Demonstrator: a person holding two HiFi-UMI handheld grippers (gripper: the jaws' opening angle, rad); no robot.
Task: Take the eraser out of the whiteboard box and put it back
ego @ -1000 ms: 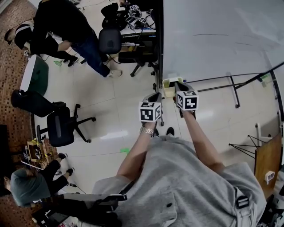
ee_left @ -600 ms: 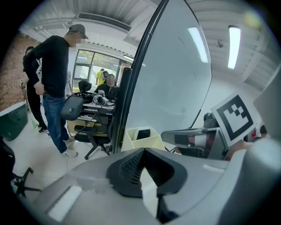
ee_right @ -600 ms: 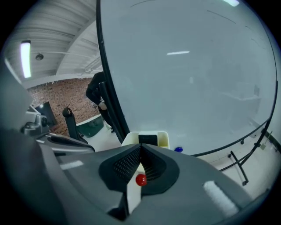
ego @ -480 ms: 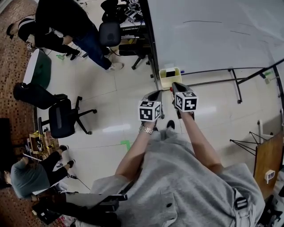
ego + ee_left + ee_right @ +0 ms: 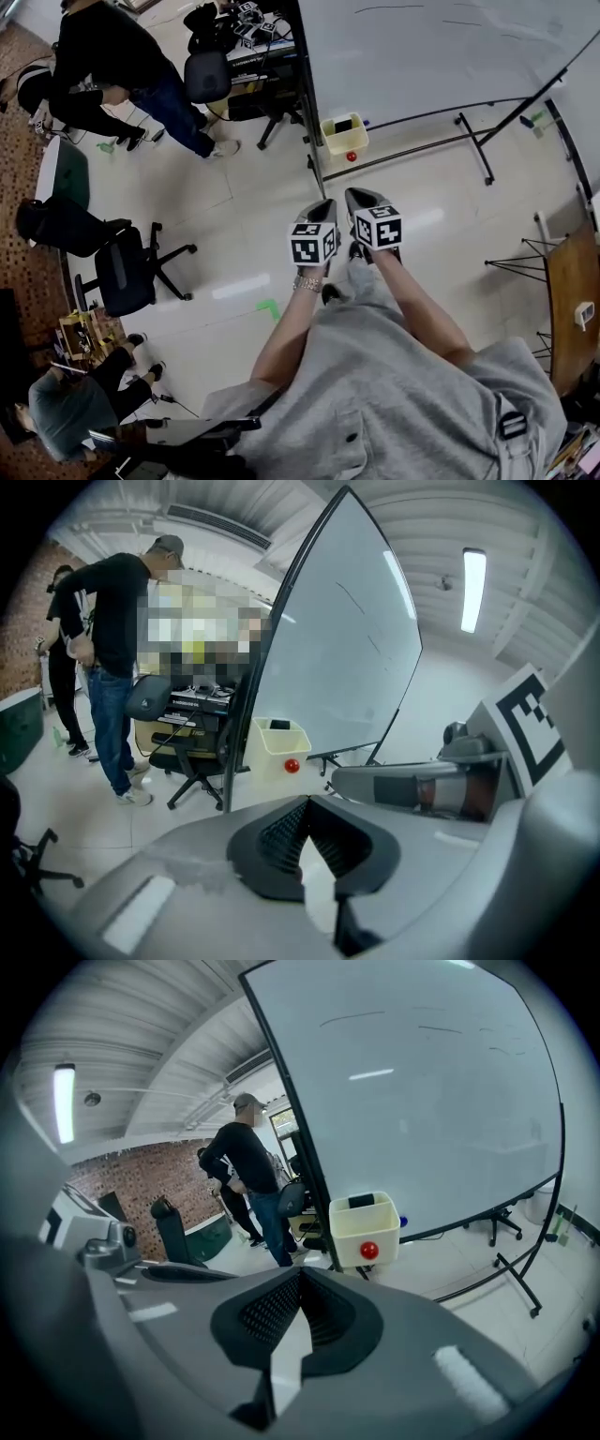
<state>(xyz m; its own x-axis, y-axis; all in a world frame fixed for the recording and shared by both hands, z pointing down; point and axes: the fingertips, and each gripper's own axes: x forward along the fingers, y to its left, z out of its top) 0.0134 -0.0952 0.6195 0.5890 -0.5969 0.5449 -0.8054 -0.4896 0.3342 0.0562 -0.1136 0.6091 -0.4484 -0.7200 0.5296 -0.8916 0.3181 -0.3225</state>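
Note:
A pale yellow whiteboard box (image 5: 344,134) hangs at the lower left corner of the whiteboard (image 5: 441,47), with a red knob (image 5: 352,156) on its front. The dark eraser (image 5: 343,125) lies inside it. Both grippers are held side by side over the floor, well short of the box. My left gripper (image 5: 325,205) is shut and empty, and so is my right gripper (image 5: 355,195). In the left gripper view the box (image 5: 278,747) and eraser (image 5: 279,726) are far beyond the shut jaws (image 5: 307,801). In the right gripper view the box (image 5: 365,1229) stands above the shut jaws (image 5: 300,1274).
The whiteboard stands on a black wheeled frame (image 5: 469,141). Office chairs (image 5: 131,267) (image 5: 208,75) stand to the left, near a standing person in black (image 5: 103,56). Another person (image 5: 66,403) sits at lower left. A wooden table (image 5: 572,309) is at the right edge.
Both grippers have drawn back from the box, which now sits farther up the head view. The view has shifted away from the whiteboard. Both stay shut.

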